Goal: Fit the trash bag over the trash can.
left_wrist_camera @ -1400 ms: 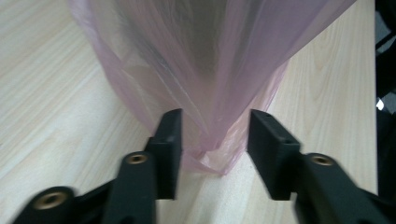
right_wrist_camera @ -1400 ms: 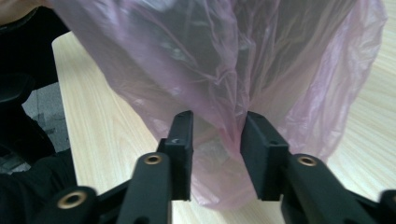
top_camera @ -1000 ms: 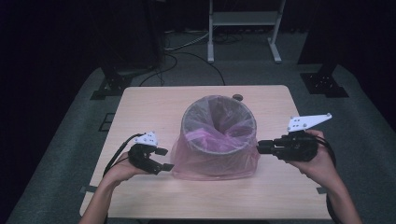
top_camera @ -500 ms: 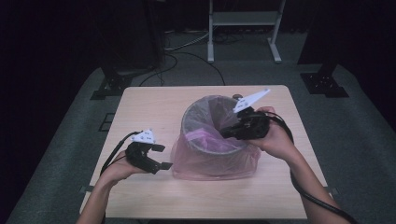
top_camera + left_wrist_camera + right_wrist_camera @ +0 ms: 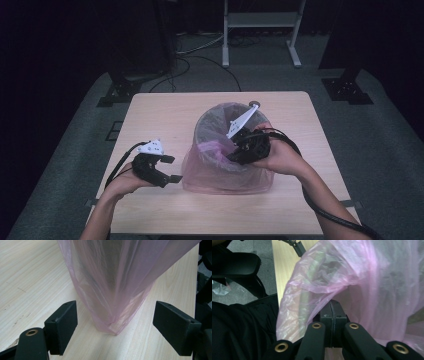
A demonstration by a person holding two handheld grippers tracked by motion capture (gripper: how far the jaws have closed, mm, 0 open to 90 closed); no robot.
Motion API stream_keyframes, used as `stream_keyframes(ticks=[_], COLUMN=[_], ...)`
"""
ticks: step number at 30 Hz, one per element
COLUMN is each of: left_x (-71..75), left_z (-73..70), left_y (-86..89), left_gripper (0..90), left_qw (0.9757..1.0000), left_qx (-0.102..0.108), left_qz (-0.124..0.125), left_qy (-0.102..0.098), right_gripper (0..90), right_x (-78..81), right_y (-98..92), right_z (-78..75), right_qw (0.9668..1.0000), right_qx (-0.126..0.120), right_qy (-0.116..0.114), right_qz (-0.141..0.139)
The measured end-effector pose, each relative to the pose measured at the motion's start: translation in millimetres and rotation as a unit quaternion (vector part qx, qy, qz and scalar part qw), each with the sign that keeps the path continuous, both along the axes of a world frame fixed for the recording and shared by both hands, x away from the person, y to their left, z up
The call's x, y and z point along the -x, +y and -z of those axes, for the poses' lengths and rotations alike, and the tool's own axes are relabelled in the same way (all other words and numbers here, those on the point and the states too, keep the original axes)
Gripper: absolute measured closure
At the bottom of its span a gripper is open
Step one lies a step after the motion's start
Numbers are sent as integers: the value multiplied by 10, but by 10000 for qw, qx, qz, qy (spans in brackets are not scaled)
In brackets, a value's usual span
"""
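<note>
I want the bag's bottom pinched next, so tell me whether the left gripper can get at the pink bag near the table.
Probably yes. The left gripper stands open, level with the table, and the pink bag hangs straight ahead between its fingers, with nothing in front of it.

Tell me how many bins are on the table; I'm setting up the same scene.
1. A single mesh bin lined with a pink bag stands mid-table, between the left gripper and the right gripper at its rim. A small round thing lies behind it.

bin (image 5: 220, 131) on table (image 5: 165, 112) centre | bag (image 5: 227, 175) in bin | left hand-held gripper (image 5: 169, 169) beside it
</note>
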State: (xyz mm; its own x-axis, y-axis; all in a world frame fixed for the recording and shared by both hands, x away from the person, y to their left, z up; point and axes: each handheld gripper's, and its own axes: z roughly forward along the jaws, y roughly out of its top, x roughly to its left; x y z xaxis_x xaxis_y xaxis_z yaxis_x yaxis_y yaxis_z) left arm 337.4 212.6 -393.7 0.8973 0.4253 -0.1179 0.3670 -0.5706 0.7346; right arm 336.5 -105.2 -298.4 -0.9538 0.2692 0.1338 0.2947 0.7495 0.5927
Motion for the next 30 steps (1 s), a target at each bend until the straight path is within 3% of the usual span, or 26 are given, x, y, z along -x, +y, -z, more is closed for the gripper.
stream_keyframes(ticks=[4,8,12,16,25,30], left_x=[-4,-18,-24,-12,16,22], left_z=[-18,-36,-56,-53,-41,-53], left_y=[12,15,2,14,107,101], left_gripper=[186,185,174,174,174,174], left_qw=[10000,10000,10000,9999,9998,9999], left_qx=[20,26,53,74,124,109], left_qz=[-19,-37,-32,-29,-130,-113], left_qy=[-5,-19,-62,-61,-40,-54], right_gripper=[879,878,879,878,879,853], right_x=[-99,-249,-397,-529,-615,-614], right_y=[-93,-117,26,261,640,597], right_z=[-75,-114,-106,-79,-21,-29], right_qw=[9999,9994,9983,9972,9965,9968], right_qx=[-39,171,459,683,812,768], right_qy=[-76,-128,-160,-221,-162,-202], right_qz=[145,274,321,199,-128,-74])
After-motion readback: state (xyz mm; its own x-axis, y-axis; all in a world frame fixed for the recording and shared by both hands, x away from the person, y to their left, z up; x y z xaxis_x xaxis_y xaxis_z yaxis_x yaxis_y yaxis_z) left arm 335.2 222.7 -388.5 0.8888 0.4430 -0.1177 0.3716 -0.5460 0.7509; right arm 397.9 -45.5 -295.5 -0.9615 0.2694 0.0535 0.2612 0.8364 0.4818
